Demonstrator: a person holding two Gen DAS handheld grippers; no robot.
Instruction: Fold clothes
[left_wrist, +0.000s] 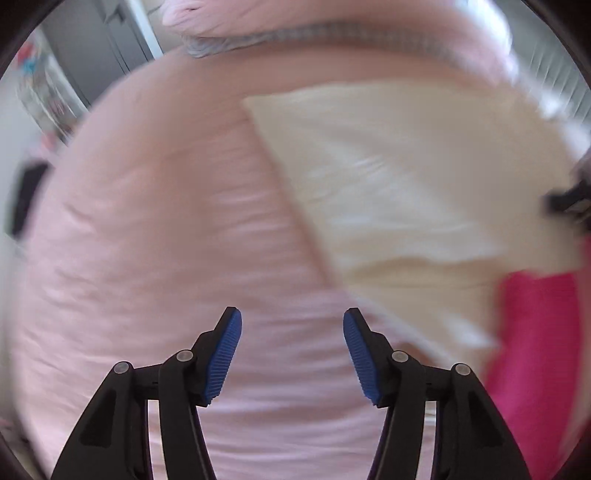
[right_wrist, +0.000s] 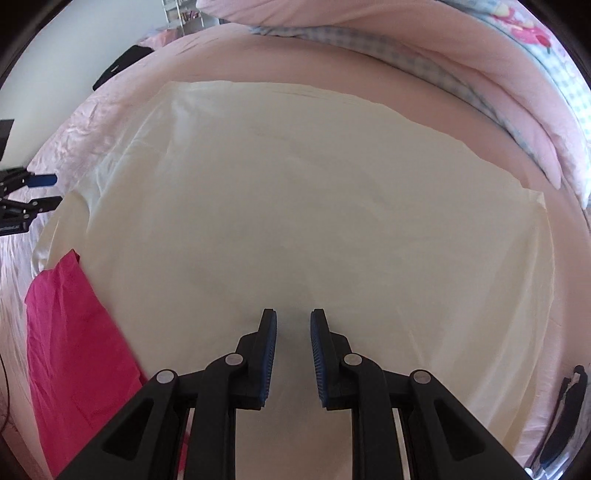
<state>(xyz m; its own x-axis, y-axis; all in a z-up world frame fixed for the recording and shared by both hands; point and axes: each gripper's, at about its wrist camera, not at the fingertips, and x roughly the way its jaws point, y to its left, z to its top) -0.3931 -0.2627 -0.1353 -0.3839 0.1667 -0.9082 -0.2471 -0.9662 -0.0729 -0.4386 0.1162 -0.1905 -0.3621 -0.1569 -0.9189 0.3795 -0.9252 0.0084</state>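
Note:
A cream garment (right_wrist: 295, 184) lies spread flat on the pink bedsheet (right_wrist: 92, 122). A magenta garment (right_wrist: 74, 332) lies at its near left corner, partly tucked under it. My right gripper (right_wrist: 293, 314) hovers over the near part of the cream garment, jaws a narrow gap apart with nothing pinched between them. In the blurred left wrist view my left gripper (left_wrist: 291, 314) is open over bare pink sheet (left_wrist: 147, 258), left of the cream garment (left_wrist: 388, 184) and the magenta garment (left_wrist: 535, 332). The left gripper (right_wrist: 40, 192) also shows at the left edge of the right wrist view.
A folded pink duvet with a checked, flowered lining (right_wrist: 498, 74) runs along the far side of the bed. A flat black object (right_wrist: 122, 66) lies on the far left of the sheet. Another dark item (right_wrist: 569, 417) sits at the near right edge.

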